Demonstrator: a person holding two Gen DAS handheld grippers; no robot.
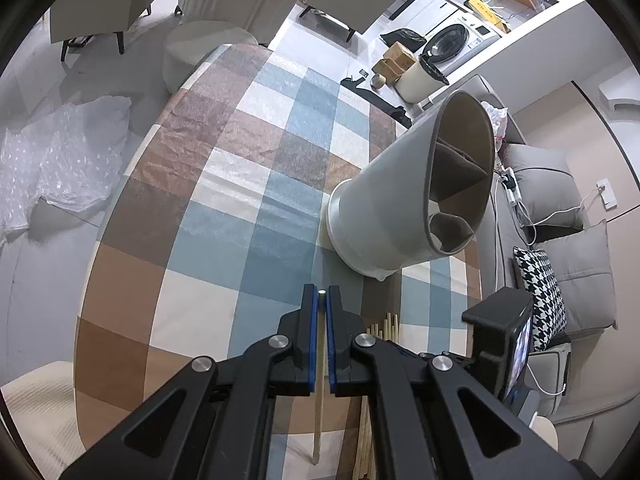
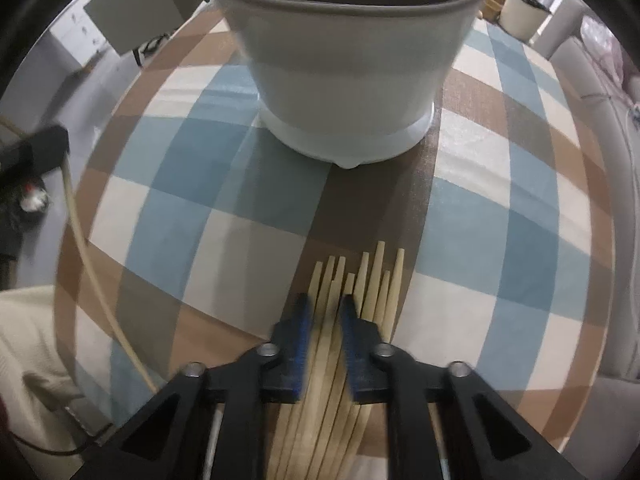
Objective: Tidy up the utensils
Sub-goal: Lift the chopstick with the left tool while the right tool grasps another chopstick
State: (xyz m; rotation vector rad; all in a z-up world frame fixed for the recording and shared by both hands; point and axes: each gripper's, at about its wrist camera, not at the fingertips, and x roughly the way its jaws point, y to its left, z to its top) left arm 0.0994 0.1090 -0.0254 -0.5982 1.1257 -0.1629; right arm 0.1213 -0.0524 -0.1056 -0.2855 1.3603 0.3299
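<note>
A pale grey utensil holder (image 1: 384,200) (image 2: 344,80) with divided compartments stands on the checked tablecloth (image 1: 180,280) (image 2: 180,220). My left gripper (image 1: 322,294) is shut on one wooden chopstick (image 1: 319,420), whose end shows between the fingertips. It is raised left of the holder. The right wrist view shows that chopstick (image 2: 80,240) hanging at the far left. Several chopsticks lie in a bundle (image 2: 376,280) (image 1: 386,326) in front of the holder. My right gripper (image 2: 326,300) points steeply down onto this bundle. Its jaws are narrowed on one or two chopsticks (image 2: 326,332) at the left side.
A grey sofa (image 1: 560,200) with a houndstooth cushion (image 1: 540,292) runs along the table's right side. Clear plastic wrap (image 1: 60,152) lies on the floor to the left. A white bin (image 1: 420,76) and a washing machine (image 1: 452,44) stand beyond the table.
</note>
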